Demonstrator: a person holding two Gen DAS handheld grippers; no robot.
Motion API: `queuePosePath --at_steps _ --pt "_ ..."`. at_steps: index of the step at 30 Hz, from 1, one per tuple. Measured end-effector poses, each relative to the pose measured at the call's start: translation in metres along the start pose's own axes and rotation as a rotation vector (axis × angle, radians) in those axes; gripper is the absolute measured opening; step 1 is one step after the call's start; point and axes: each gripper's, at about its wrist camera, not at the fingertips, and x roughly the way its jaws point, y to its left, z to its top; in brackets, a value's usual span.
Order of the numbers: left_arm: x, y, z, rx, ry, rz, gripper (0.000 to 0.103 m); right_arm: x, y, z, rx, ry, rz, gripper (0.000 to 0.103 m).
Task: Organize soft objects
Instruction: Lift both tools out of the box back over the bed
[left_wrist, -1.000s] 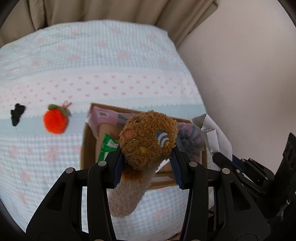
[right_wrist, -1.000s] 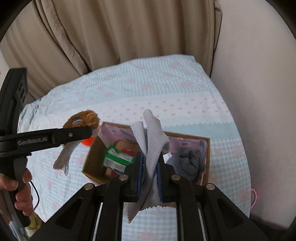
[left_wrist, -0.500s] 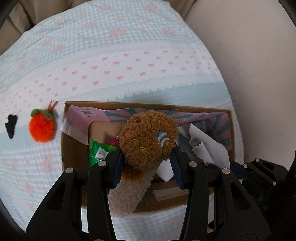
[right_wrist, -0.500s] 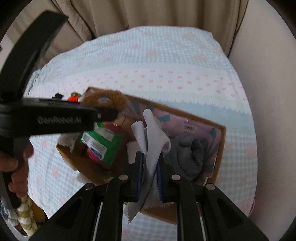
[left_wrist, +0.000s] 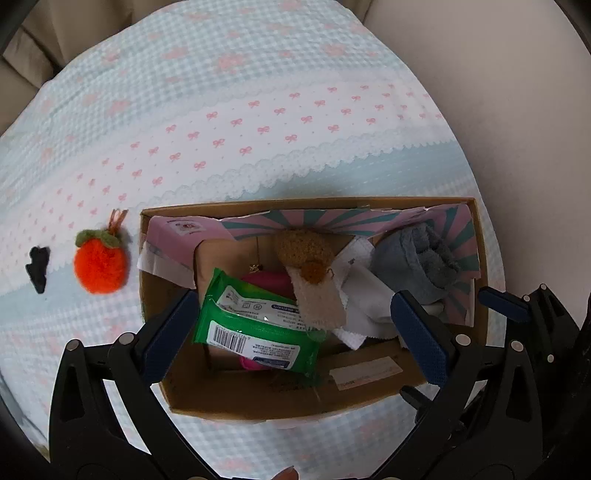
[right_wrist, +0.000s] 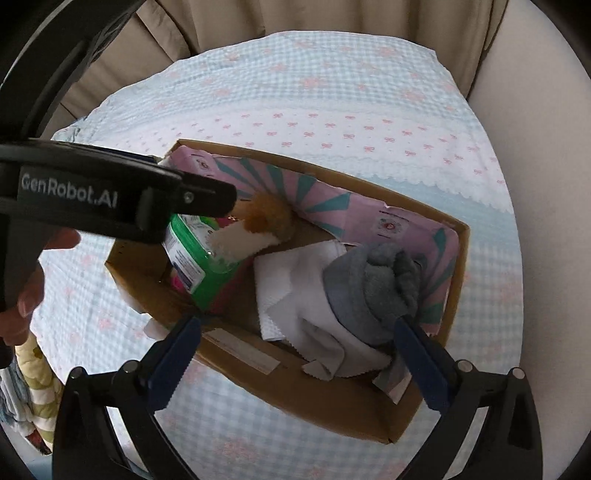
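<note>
Closest to me, the left tool (left_wrist: 291, 325) is hanging over the open brown cardboard box (left_wrist: 280, 402). Its jaws have just been opening and are now standing wide, with nothing pressed between the blue pads. The right tool (right_wrist: 295, 354) is hanging over the same box. Its jaws have also just been opening and are standing wide, gripping nothing.

Inside the box, under the left tool, the green plastic pack of wet wipes (left_wrist: 255, 325) is leaning on something pink. Just beside it, the brown fluffy plush toy with a cream cloth tail (left_wrist: 308, 266) is lying in the middle of the box, its tail resting on the pack. Under the right tool, the thin white cloth with zigzag edges (right_wrist: 325, 350) is lying loose on a white paper towel (right_wrist: 280, 291), touching the rolled grey fleece towel (right_wrist: 373, 291) at the right end.

Further away, outside the box on its left, the round orange woolly fruit with green leaves (left_wrist: 100, 264) is lying on the surface with the blue checked cloth (left_wrist: 258, 122). A small black scrap (left_wrist: 37, 267) is lying near it.
</note>
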Motion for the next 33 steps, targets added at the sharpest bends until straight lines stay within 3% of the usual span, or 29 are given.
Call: queuePosePath --at_steps 8,20,27,33 --pt "-0.022 -0.006 -0.001 0.042 -0.040 0.001 0.103 -0.011 0.001 0.000 0.013 -0.033 -0.035 0.103" --pt "-0.076 0.004 -0.017 0.038 -0.133 -0.070 0.103 -0.056 0.013 0.002 0.057 -0.128 -0.072 0.103" --pt "-0.135 0.021 -0.035 0.071 -0.239 -0.097 0.103 -0.104 0.036 -0.002 0.108 -0.223 -0.155 0.103" --pt "-0.187 0.058 -0.064 0.081 -0.307 -0.111 0.103 -0.145 0.067 -0.008 0.230 -0.284 -0.144 0.103"
